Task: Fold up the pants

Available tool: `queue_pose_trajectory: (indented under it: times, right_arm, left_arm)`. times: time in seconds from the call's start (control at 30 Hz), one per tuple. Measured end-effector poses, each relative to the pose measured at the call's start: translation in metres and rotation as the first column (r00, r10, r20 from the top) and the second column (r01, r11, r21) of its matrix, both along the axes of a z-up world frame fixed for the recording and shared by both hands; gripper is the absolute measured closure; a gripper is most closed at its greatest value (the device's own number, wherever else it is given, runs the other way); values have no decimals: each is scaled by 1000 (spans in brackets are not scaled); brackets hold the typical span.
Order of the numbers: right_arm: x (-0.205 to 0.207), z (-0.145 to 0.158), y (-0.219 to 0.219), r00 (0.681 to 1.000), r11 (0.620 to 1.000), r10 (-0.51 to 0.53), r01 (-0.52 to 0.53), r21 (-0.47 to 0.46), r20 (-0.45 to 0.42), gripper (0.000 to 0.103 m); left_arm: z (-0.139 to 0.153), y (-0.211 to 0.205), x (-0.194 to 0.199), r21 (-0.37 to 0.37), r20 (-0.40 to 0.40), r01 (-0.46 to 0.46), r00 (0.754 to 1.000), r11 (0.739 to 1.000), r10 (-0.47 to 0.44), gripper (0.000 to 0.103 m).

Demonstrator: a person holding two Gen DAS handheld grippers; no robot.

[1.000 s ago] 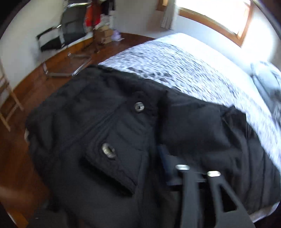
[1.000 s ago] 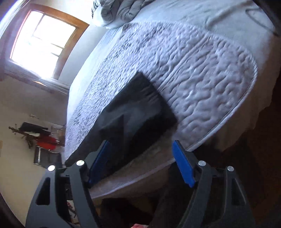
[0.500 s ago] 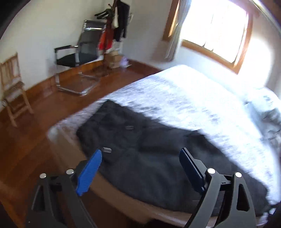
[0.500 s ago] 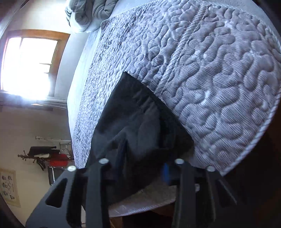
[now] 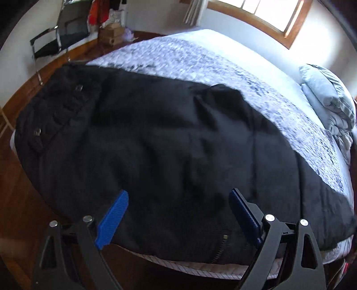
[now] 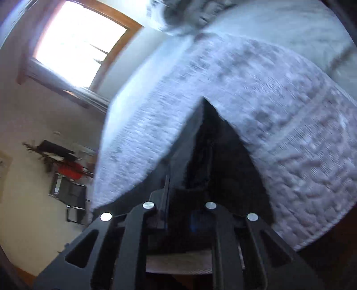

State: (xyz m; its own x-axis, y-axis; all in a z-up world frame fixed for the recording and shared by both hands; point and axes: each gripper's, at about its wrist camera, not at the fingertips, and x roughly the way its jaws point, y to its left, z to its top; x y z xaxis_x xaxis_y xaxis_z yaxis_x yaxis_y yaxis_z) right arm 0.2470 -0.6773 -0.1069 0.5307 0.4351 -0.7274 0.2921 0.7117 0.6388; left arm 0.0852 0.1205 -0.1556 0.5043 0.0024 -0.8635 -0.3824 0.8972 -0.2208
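Here we are holding two grippers over one pair of black pants (image 5: 160,142), and only the early part of the fold is looking done. Nearest us, the left gripper (image 5: 178,214) is standing with its two blue pads wide apart and nothing pinched between them; its jaws have just been opening, and the cloth is lying beyond and below the fingertips, not clasped. The right gripper (image 6: 180,207) is pressing its jaws nearly together on a dark edge of the pants (image 6: 214,160), having just been closing, and the fabric is rising from between its fingers in a peaked fold, so we are judging it a firm pinch on one end. Just past the left fingers the garment is spreading broad across the near edge of the bed (image 5: 200,267), its two metal snaps (image 5: 79,88) off toward the left fingertip's side. We are counting no finished neat stack yet: the pants are lying in a wide slab, so bringing one end over and squaring the edges is what we are judging remains. Farther beyond the fingers one quilted cover (image 5: 223,67), one bundled grey blanket (image 5: 328,98), one window (image 5: 267,11) and one chair (image 5: 62,35) are showing.
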Motion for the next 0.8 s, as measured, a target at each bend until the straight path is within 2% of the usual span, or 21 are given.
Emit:
queue_pose_trajectory:
  times: [0.07, 0.1, 0.17, 0.2, 0.27, 0.33, 0.5, 0.67, 0.8]
  right_arm:
    - [-9, -30, -5, 995, 999, 4, -9, -44, -103, 81]
    - [-14, -35, -4, 993, 998, 2, -10, -61, -120, 69]
    - [-26, -33, -7, 997, 999, -4, 1, -38, -81, 62]
    - [-32, -29, -8, 998, 1000, -12, 10, -27, -67, 52]
    - [-48, -17, -15, 998, 999, -46, 45, -18, -47, 37]
    - [-59, -13, -22, 997, 998, -63, 63, 12, -35, 35]
    - [-77, -34, -37, 993, 969, -112, 118, 218, -42, 33]
    - [-67, -58, -25, 989, 961, -104, 127, 247, -103, 33]
    - [-55, -64, -18, 988, 958, -116, 138, 250, -101, 33]
  left_arm:
    - [-5, 7, -4, 3, 0, -18, 1000, 1000, 18, 11]
    - [-4, 8, -6, 9, 4, -25, 1000, 1000, 24, 11]
    - [-1, 9, -8, 27, -3, -37, 999, 999, 37, 11]
    - [0, 9, -9, 30, -5, -41, 999, 999, 41, 11]
    - [6, 11, -14, 28, 11, -49, 999, 998, 49, 11]
    - [15, 12, -19, 34, 29, -61, 998, 998, 60, 11]
    - [19, 22, -28, 11, 39, -99, 994, 995, 99, 7]
    - [16, 38, -33, 9, 6, -160, 987, 987, 160, 7]
    - [12, 50, -34, 31, -12, -179, 984, 983, 179, 7]
